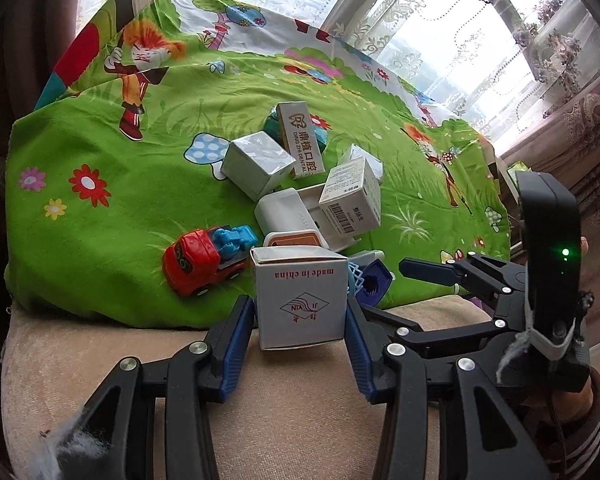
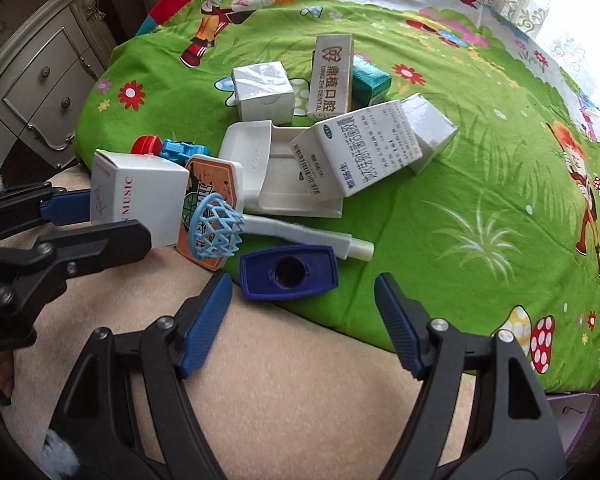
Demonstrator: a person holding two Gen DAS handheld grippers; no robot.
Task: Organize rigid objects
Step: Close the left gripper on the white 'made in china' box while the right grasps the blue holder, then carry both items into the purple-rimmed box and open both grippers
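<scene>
The white carton (image 1: 302,300) is clamped between the pads of the left gripper (image 1: 300,326) at the near edge of the green cloth (image 1: 100,240), evidently to be lifted from the heap; the right gripper (image 2: 304,316) is held released just short of the blue base (image 2: 288,272), judged the next pick; remaining boxes lie jumbled farther off.

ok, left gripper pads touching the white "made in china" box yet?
Touching. In the left wrist view the left gripper has both blue pads against the sides of the white "made in china" box, with no gap visible at either side.
</scene>
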